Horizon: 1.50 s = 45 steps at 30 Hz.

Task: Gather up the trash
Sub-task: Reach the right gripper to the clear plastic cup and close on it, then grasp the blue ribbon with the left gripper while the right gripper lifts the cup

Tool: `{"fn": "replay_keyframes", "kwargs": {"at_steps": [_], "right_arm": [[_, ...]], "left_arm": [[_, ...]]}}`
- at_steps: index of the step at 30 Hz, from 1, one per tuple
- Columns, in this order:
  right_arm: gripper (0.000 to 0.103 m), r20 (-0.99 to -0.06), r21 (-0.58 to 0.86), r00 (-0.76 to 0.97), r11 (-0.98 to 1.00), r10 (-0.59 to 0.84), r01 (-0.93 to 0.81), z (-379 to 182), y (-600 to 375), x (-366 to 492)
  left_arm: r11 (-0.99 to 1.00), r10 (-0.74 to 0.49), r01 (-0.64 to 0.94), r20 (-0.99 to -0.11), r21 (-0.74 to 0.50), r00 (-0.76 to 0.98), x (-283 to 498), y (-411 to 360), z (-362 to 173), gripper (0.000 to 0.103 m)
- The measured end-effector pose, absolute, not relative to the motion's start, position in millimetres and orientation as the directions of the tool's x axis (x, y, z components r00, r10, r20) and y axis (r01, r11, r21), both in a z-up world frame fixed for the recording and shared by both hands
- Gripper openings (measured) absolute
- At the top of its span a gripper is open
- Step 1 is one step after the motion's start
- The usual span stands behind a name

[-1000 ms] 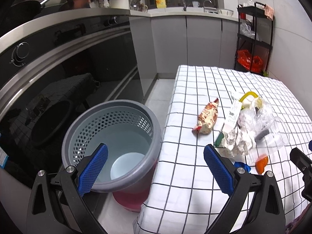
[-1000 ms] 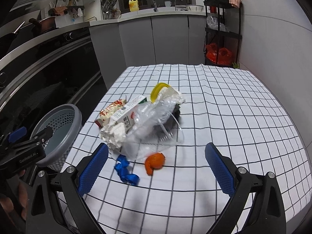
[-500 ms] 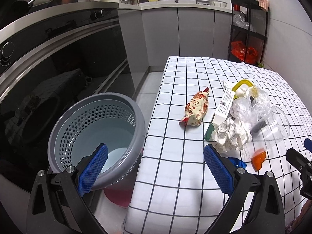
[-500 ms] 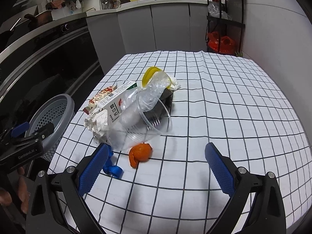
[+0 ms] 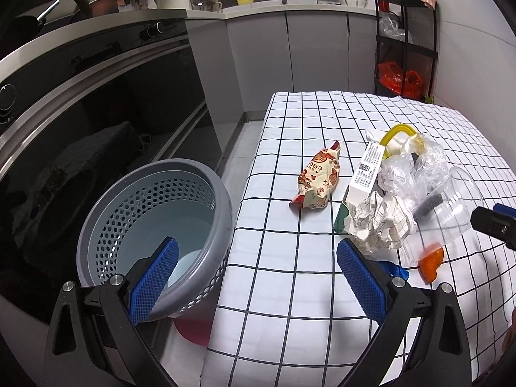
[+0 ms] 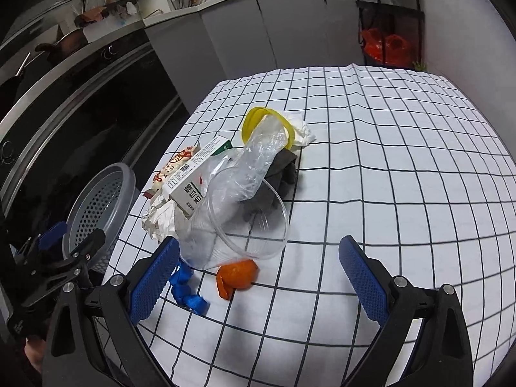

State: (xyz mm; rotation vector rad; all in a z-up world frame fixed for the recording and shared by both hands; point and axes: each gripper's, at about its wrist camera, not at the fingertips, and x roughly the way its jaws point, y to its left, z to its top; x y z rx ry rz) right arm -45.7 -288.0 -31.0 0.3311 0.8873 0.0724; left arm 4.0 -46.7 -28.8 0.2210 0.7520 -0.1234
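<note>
Gaping wide, each hand-held gripper (image 5: 256, 279) (image 6: 258, 277) holds nothing.

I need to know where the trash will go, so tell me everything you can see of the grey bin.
The grey bin is a round plastic basket with a smooth solid rim and walls perforated with small holes. Its paler inside looks empty, showing only a light round bottom. It stands upright on the floor against the left edge of the checked tablecloth, beside the dark oven front, on something pinkish-red. No gripper touches it.
</note>
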Motion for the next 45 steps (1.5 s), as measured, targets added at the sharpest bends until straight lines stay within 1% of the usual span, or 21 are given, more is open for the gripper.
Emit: {"fn": "replay_keyframes", "kwargs": {"at_steps": [9, 13, 16, 25, 26, 28, 29, 32, 36, 41, 45], "right_arm": [[0.095, -0.758, 0.374, 0.576, 0.927, 0.305, 0.001, -40.3, -294.7, -12.9], [0.095, -0.751, 0.426, 0.545, 0.904, 0.372, -0.029, -47.8, -294.7, 0.2], [0.095, -0.755, 0.427, 0.531, 0.903, 0.384, -0.045, -50.2, -290.6, 7.8], [0.094, -0.744, 0.356, 0.575, 0.93, 0.34, -0.089, -40.9, -276.0, 7.9], [0.091, -0.742, 0.349, 0.58, 0.932, 0.335, -0.092, -39.5, -275.5, 6.7], [0.075, -0.743, 0.334, 0.586, 0.938, 0.323, -0.094, -38.4, -273.0, 4.6], [0.068, -0.748, 0.333, 0.579, 0.938, 0.323, -0.093, -39.7, -273.0, 3.9], [0.068, -0.745, 0.328, 0.585, 0.94, 0.321, -0.099, -39.6, -270.3, 1.2], [0.066, -0.726, 0.305, 0.619, 0.947, 0.299, -0.1, -30.8, -265.9, -12.5], [0.066, -0.695, 0.261, 0.687, 0.965, 0.211, -0.033, -14.0, -269.1, -35.1], [0.066, -0.67, 0.222, 0.733, 0.974, 0.115, 0.051, -0.9, -279.4, -50.2]], "left_arm": [[0.965, -0.026, 0.197, -0.69, 0.171, 0.723, 5.2, -53.0, -33.3, 0.096], [0.964, -0.024, 0.199, -0.693, 0.174, 0.721, 6.8, -54.7, -35.3, 0.096], [0.965, -0.024, 0.2, -0.696, 0.173, 0.718, 7.8, -55.2, -36.4, 0.096], [0.962, -0.024, 0.205, -0.695, 0.179, 0.719, 7.4, -57.8, -37.4, 0.096], [0.962, -0.024, 0.205, -0.695, 0.179, 0.719, 7.5, -57.6, -37.3, 0.096], [0.962, -0.023, 0.204, -0.694, 0.18, 0.72, 7.4, -57.6, -37.2, 0.096], [0.962, -0.022, 0.203, -0.692, 0.181, 0.721, 7.4, -57.4, -37.1, 0.096], [0.962, -0.021, 0.202, -0.691, 0.182, 0.723, 7.3, -57.2, -36.9, 0.097], [0.964, -0.033, 0.206, -0.695, 0.169, 0.719, 7.2, -56.7, -35.9, 0.097], [0.963, -0.052, 0.221, -0.692, 0.157, 0.72, 5.4, -61.0, -34.2, 0.097], [0.961, -0.096, 0.249, -0.697, 0.122, 0.711, 4.0, -66.5, -34.7, 0.097]]}}
